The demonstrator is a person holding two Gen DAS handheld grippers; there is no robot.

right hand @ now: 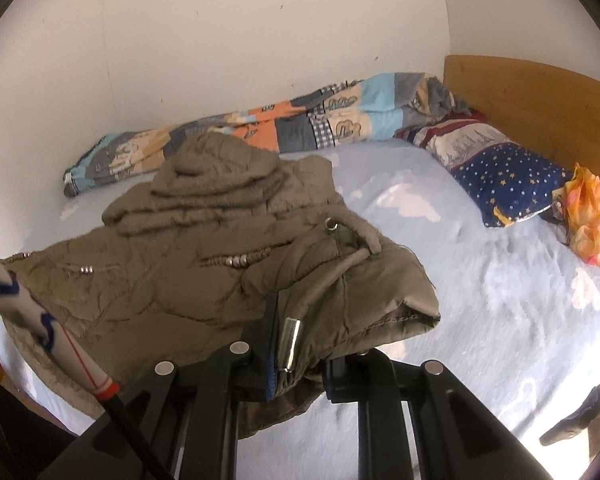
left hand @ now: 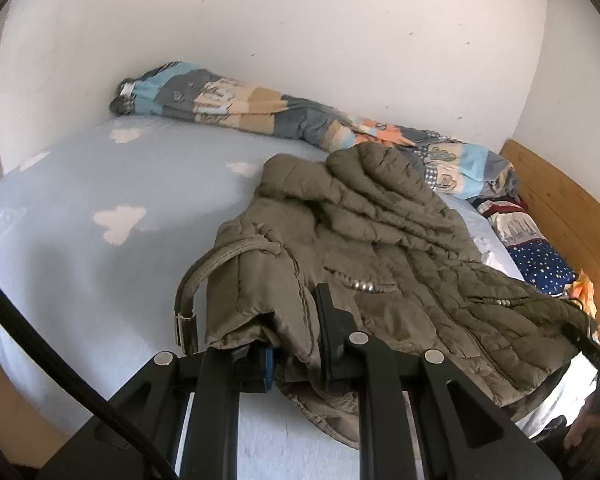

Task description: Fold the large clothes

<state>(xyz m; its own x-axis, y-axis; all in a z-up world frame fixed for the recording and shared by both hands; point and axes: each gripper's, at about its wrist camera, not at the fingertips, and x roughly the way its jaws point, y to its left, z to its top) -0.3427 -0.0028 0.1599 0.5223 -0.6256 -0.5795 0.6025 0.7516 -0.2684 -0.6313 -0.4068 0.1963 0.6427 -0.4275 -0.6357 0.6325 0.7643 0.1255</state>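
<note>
An olive quilted jacket (left hand: 380,240) lies bunched on a bed with a light blue cloud-print sheet (left hand: 100,184). My left gripper (left hand: 296,344) is shut on a fold at the jacket's near edge; fabric covers the left finger. A drawstring with a metal tip (left hand: 186,324) hangs beside it. In the right wrist view the same jacket (right hand: 180,248) fills the left middle. My right gripper (right hand: 300,344) is shut on the jacket's near corner, with another metal drawstring tip (right hand: 290,344) between the fingers.
A rolled patchwork duvet (left hand: 240,108) lies along the white wall, also in the right wrist view (right hand: 300,120). A star-print pillow (right hand: 500,184) and an orange cloth (right hand: 588,212) lie by the wooden headboard (right hand: 540,96). A cable (left hand: 60,368) crosses the lower left.
</note>
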